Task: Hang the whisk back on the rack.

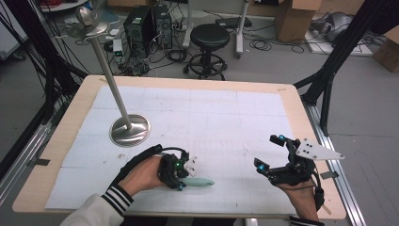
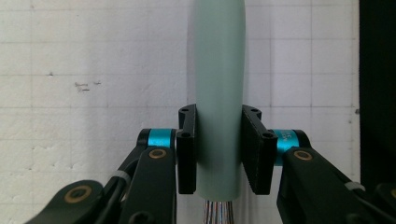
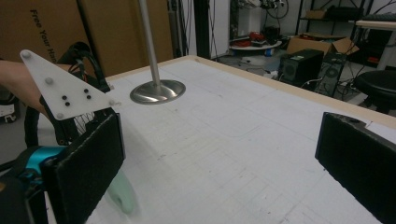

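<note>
Handle (image 2: 218,93) lies flat on the counter (image 1: 211,117), clamped in the left claw (image 2: 218,149), pointing toward the right claw (image 1: 270,157), whose jaws stand apart.

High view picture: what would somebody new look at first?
Probably the tall silver stand at the table's far left, with its round shiny base and long leaning pole. Next, the pale green handle lying on the white mat near the front edge, pinched between the left gripper's black pads. On the right, the right gripper is raised off the table, jaws wide apart with nothing between them.
</note>
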